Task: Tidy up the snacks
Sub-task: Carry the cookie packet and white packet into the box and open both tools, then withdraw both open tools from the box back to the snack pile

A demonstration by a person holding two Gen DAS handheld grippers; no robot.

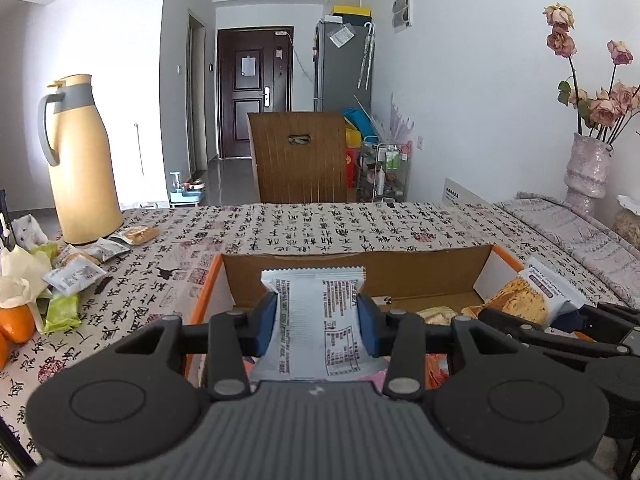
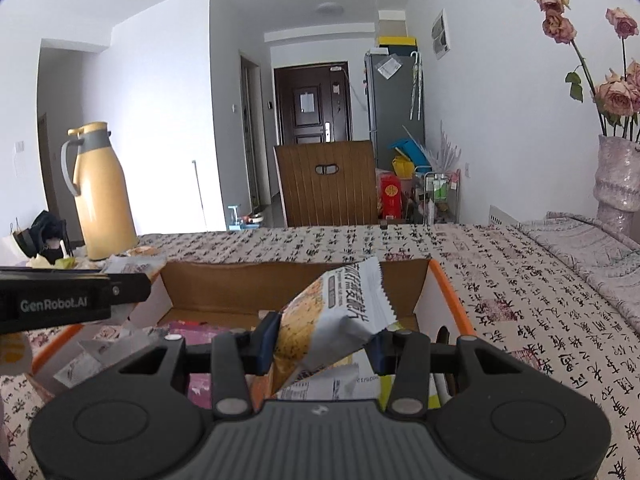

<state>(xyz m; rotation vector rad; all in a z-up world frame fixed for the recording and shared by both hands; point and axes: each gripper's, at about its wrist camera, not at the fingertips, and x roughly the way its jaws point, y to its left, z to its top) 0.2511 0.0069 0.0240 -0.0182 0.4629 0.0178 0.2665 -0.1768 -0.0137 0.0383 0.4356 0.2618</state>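
My left gripper (image 1: pixel 317 326) is shut on a white snack packet (image 1: pixel 316 320) with its printed back towards me, held over the open cardboard box (image 1: pixel 360 266) with orange edges. My right gripper (image 2: pixel 324 346) is shut on a white and yellow snack packet (image 2: pixel 336 312), tilted, over the same box (image 2: pixel 280 280). That packet also shows in the left wrist view (image 1: pixel 528 296) at the right. Several packets lie inside the box (image 2: pixel 192 330). Loose snack packets (image 1: pixel 76 276) lie on the table at the left.
A yellow thermos jug (image 1: pixel 82 160) stands at the table's far left. Oranges (image 1: pixel 16 322) and green packets (image 1: pixel 62 312) lie at the left edge. A vase of dried roses (image 1: pixel 588 168) stands at the right. A wooden chair (image 1: pixel 300 156) stands behind the table.
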